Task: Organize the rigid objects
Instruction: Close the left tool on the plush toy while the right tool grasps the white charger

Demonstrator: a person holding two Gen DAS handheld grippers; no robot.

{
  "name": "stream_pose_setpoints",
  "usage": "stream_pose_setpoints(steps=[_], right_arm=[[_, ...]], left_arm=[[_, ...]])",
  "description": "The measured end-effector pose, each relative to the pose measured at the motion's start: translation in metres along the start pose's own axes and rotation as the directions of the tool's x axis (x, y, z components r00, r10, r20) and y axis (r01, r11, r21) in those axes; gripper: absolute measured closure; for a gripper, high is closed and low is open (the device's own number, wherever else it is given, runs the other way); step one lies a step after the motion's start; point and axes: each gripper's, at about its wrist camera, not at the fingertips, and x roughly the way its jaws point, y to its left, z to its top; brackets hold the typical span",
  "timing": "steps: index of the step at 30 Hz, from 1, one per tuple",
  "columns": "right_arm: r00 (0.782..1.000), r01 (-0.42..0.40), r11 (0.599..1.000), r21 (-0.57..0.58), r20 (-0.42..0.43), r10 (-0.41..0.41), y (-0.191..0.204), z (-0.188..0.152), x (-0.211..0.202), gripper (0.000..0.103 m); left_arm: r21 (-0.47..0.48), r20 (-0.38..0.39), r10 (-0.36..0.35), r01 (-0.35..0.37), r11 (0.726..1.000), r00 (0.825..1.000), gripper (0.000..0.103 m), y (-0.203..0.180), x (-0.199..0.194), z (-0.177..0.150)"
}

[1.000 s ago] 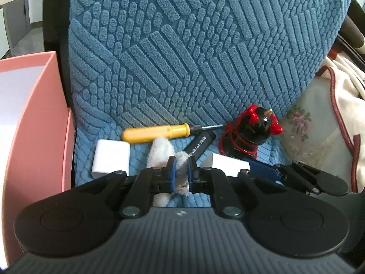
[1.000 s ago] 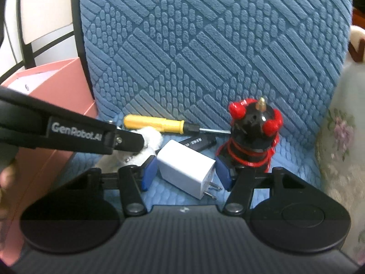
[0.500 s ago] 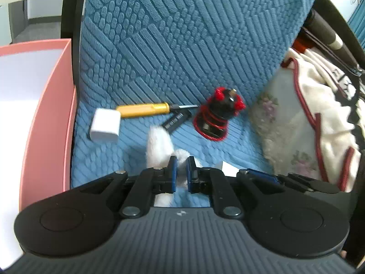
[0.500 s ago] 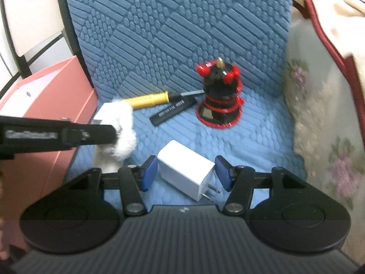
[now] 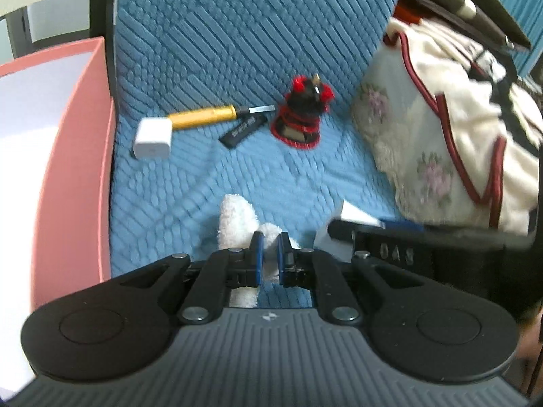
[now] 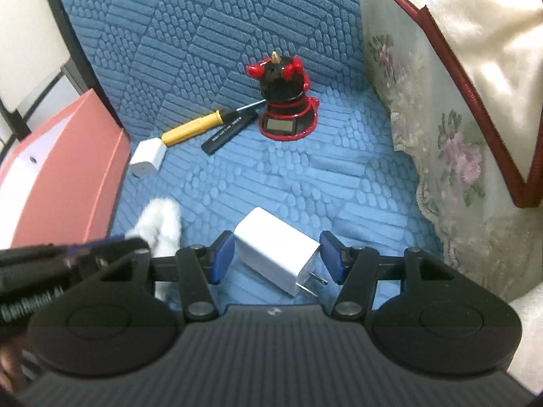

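Observation:
My left gripper is shut on a white fluffy plush piece and holds it above the blue seat cushion. My right gripper is shut on a white plug charger, prongs pointing right. On the cushion at the back lie a yellow-handled screwdriver, a black stick, a small white cube charger and a red-and-black devil figure clock. The plush piece also shows in the right wrist view.
A pink box with a white inside stands left of the seat. A cream floral blanket with red trim is heaped on the right. The blue backrest rises behind the objects.
Both grippers have pulled back and up from the objects, each still holding its item. The screwdriver, stick, cube charger and figure now lie farther away.

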Motion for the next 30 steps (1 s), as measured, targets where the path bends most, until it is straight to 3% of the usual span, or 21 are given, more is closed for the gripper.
stream_pose_setpoints(steps=[3, 4, 6, 7, 8, 16, 25, 30], right_arm=[[1.0, 0.003, 1.0, 0.012, -0.007, -0.003, -0.003, 0.002, 0.001, 0.044], [1.0, -0.005, 1.0, 0.017, -0.008, 0.005, -0.004, 0.003, 0.002, 0.044], [1.0, -0.015, 1.0, 0.026, -0.01, 0.015, -0.006, 0.004, 0.003, 0.044], [1.0, -0.022, 0.999, 0.032, -0.011, 0.022, -0.008, 0.004, 0.004, 0.044], [0.999, -0.028, 0.999, 0.039, -0.015, 0.029, -0.009, 0.005, 0.005, 0.044], [0.995, -0.05, 0.991, 0.126, -0.076, 0.06, -0.019, 0.009, 0.022, 0.043], [0.994, -0.084, 0.989, 0.119, -0.057, 0.091, -0.02, 0.013, 0.032, 0.043], [0.995, -0.083, 0.991, 0.109, -0.053, 0.089, -0.019, 0.017, 0.033, 0.044]], left_arm=[[0.019, -0.022, 0.007, -0.006, 1.0, 1.0, 0.092, -0.005, 0.007, -0.006], [0.021, -0.026, 0.015, -0.014, 1.0, 1.0, 0.086, -0.006, 0.009, -0.007], [0.03, -0.041, 0.034, -0.033, 0.999, 0.999, 0.061, -0.007, 0.011, -0.008], [0.034, -0.042, 0.042, -0.04, 0.999, 0.998, 0.041, -0.007, 0.012, -0.008], [0.044, -0.039, 0.046, -0.044, 0.998, 0.998, 0.032, -0.008, 0.011, -0.009], [0.069, -0.068, 0.021, -0.017, 0.997, 0.997, 0.031, -0.009, 0.018, -0.015], [0.083, -0.087, 0.001, 0.007, 0.997, 0.996, 0.031, -0.019, 0.037, -0.021], [0.095, -0.075, 0.026, -0.019, 0.995, 0.997, 0.031, -0.023, 0.05, -0.026]])
